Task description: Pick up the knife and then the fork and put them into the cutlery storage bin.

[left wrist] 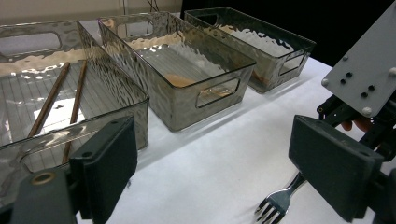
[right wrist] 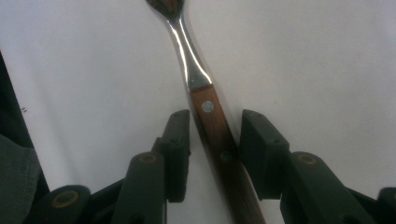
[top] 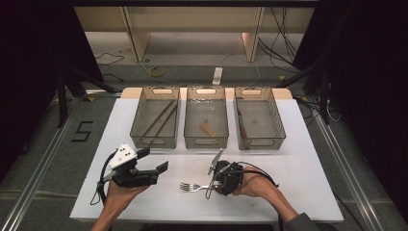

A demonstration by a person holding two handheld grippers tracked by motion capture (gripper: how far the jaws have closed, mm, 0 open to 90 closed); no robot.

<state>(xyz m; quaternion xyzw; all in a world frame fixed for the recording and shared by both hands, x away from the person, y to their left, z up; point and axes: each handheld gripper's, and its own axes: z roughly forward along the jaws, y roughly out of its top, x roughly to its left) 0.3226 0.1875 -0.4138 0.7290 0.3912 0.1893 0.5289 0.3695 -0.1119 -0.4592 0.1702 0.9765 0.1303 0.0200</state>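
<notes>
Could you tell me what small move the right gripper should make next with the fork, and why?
Probably close the right gripper. Its jaws already straddle the wooden handle of the fork, with a slight gap visible at least on one side, and the fork lies flat on the white table, so closing should secure it.

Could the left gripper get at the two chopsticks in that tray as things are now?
Probably yes. The left gripper is open and holds nothing, and the chopsticks lie in an open-topped tray just ahead of it, nothing between them.
</notes>
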